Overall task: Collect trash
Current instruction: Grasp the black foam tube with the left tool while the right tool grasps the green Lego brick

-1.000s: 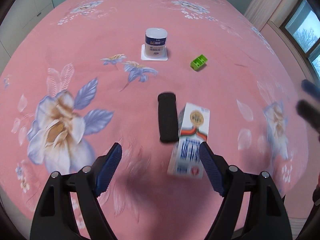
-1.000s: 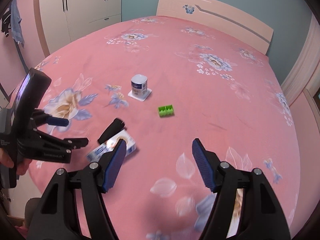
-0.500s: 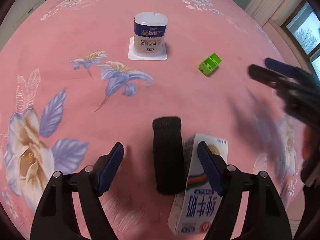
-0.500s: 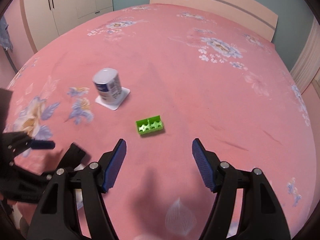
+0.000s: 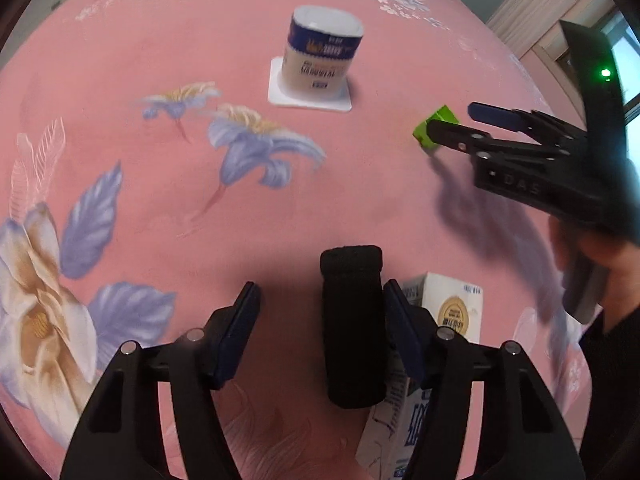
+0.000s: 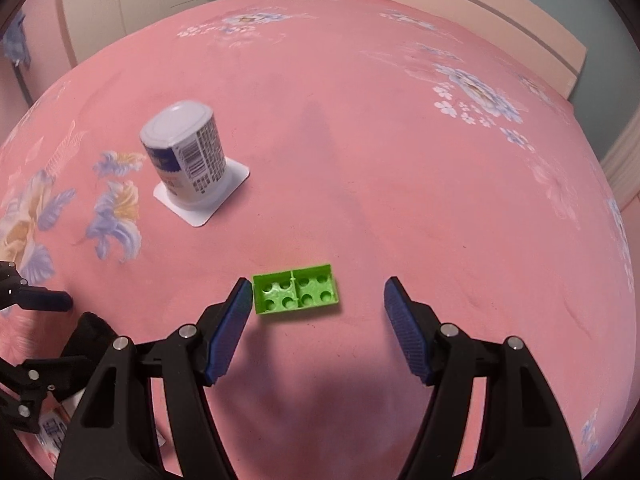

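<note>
On the pink bedspread (image 5: pixel 380 184), left gripper (image 5: pixel 320 328) has just been closing around the black roll (image 5: pixel 352 332), not yet pinching; centre it first. Right gripper (image 6: pixel 316 320) gapes empty by the brick (image 6: pixel 296 289).

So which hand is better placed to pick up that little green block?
The right. Its claw is open with the green block between the fingers; the left claw is around a black roll.
</note>
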The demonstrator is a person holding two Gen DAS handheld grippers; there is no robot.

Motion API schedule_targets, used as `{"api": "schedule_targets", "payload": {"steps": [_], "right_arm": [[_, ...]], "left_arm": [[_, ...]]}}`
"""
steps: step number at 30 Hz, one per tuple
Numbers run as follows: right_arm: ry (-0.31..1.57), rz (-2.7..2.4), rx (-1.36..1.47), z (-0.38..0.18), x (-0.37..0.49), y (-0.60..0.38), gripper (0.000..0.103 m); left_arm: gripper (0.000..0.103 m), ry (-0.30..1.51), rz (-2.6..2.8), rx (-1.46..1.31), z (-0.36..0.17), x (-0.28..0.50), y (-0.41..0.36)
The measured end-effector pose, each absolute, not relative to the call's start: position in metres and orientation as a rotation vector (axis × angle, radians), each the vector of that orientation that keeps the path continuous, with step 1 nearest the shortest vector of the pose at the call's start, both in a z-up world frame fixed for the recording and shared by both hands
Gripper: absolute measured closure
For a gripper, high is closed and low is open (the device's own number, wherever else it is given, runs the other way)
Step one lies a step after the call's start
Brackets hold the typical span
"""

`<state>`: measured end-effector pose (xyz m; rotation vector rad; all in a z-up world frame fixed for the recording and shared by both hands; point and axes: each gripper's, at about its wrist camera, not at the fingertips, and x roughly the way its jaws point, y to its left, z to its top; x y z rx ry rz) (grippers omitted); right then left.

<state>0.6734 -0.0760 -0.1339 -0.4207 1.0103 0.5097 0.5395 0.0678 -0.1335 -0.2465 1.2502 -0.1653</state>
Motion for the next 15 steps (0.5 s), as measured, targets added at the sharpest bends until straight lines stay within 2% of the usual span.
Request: {"api": "schedule_targets", "payload": {"steps": [2,5,8,10,13,15], "right_arm": [[1.007,0.515,-0.438,-0.139,0.675,-0.073,0.035],[1.009,0.509,-0.467,-0.145,0.677,-0.071,0.035],[0.995,0.516,-0.495,-0.149,0.676,-0.067,0.035],[1.002,0.53,-0.5,-0.152,0.676,-0.065,0.041],[1.03,0.556,-0.48,-0.155,0.675,-0.063,0.058],[1.027,0.543,-0.472,-0.154,0.673,-0.063,0.059]], "left_arm": [[0.038,1.249,-0.172,-0.184,-0.134,0.536,0.056],[0.046,1.234,-0.163,-0.11,-0.134,0.533,0.038],[0.06,1.28,-0.199,-0.135,-0.138,0.533,0.035],[0.065,1.291,-0.213,-0.102,-0.142,0.529,0.028],[0.069,1.284,-0.217,-0.077,-0.143,0.523,0.025],[0.069,1.282,-0.224,-0.087,-0.143,0.521,0.025]]}}
